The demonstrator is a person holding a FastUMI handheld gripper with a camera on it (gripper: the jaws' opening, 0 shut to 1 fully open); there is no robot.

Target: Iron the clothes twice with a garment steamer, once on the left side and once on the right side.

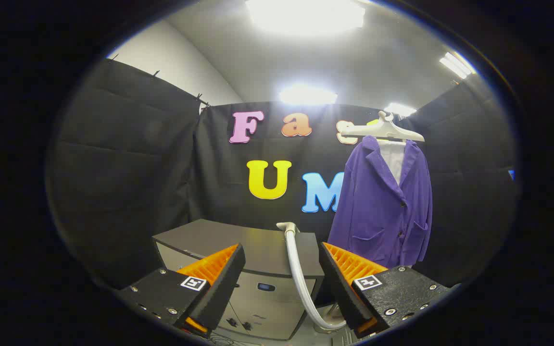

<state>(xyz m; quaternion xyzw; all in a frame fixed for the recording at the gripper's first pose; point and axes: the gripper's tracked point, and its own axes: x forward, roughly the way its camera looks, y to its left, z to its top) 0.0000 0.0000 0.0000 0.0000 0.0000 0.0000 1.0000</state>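
Hand-held gripper [282,281] wide open, holding nothing | steamer hose [298,274] runs between its fingers, above the bench [219,240] | purple jacket [383,211] hangs beyond, right | steamer ungrasped; both passes apparently remain.

Ahead of my gripper [282,283], whose fingers stand wide apart with nothing pressed between them, a grey cabinet [253,254] stands against the black cloth wall; its flat dark top is bare apart from the steamer head [287,227], which shows at its back right corner, though I cannot tell if it rests on the top; the pale steamer hose [301,283] curves down across the cabinet's front toward the floor [315,334]; some dark cables [238,324] lie at the cabinet's foot.
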